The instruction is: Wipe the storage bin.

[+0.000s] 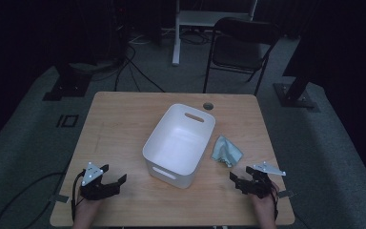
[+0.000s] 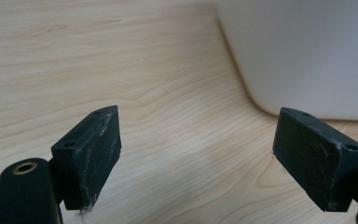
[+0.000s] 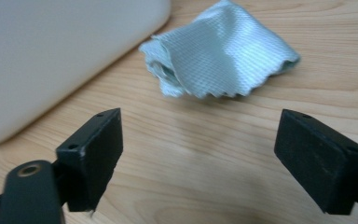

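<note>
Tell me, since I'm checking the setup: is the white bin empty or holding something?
Empty: the white bin shows only its bare inside from the high view, and the cloth lies crumpled on the table beside it.

**A dim recording lab set up around one wooden table**

This looks like a lab or test room rather than a home. A plain wooden table (image 1: 124,124) with a cable hole (image 1: 208,105) in its top stands on grey carpet (image 1: 324,143), and the room around it is dark. Black cables (image 1: 133,71) run loose over the floor behind it. Heavy black stand feet (image 1: 66,86) sit at either side of the table, like bases of camera or light rigs. A black folding chair (image 1: 240,47) and the white leg of a desk (image 1: 176,33) stand at the back.
</note>
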`<state>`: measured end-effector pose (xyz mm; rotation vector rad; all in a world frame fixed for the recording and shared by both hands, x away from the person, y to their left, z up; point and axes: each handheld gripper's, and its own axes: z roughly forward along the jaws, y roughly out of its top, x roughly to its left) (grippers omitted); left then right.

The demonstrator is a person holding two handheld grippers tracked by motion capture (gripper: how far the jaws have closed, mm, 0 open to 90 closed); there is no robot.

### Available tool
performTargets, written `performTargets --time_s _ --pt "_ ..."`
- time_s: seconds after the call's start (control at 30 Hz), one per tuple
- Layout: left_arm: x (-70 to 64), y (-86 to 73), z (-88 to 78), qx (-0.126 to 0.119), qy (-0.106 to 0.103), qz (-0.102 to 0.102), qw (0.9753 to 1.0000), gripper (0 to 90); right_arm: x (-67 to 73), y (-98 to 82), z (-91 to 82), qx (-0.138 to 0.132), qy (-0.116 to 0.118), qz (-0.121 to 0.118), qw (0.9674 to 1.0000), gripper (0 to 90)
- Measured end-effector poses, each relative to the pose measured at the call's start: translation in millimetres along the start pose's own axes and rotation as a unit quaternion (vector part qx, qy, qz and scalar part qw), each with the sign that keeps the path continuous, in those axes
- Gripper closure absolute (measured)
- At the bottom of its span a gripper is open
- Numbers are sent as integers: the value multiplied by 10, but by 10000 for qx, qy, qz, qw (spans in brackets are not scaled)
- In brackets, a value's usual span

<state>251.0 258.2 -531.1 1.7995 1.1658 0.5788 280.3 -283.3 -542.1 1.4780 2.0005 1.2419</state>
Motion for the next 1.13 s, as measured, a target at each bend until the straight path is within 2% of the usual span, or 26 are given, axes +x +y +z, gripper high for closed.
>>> performTargets --time_s 0.13,0.23,0.3,0.37,0.43,0.5,0.67,0.8,1.13 --pt "36 -46 -2 165 192 -75 9997 157 -3 -69 -38 24 45 86 9999 147" --pt "75 -58 -9 161 310 -224 9991 157 3 -106 -48 38 -5 63 10000 147" --pt "85 -67 3 192 429 -242 9986 157 0 -111 -38 14 -71 29 10000 147" --pt "84 -72 20 223 442 -266 9984 157 3 -114 -17 14 -89 55 9999 147" --pt "71 -65 32 241 519 -227 9981 157 20 -110 1 6 -124 -33 9999 146" --pt "77 -60 41 247 500 -268 9981 157 33 -111 19 21 -155 -99 9998 143" --pt "90 -59 49 250 606 -346 9972 157 61 -102 72 51 -168 -251 9995 143" --pt "85 -62 58 270 643 -339 9970 157 82 -106 106 104 -208 -353 9991 143" --pt "87 -64 59 276 643 -373 9968 157 80 -108 123 197 -138 -350 9991 143"
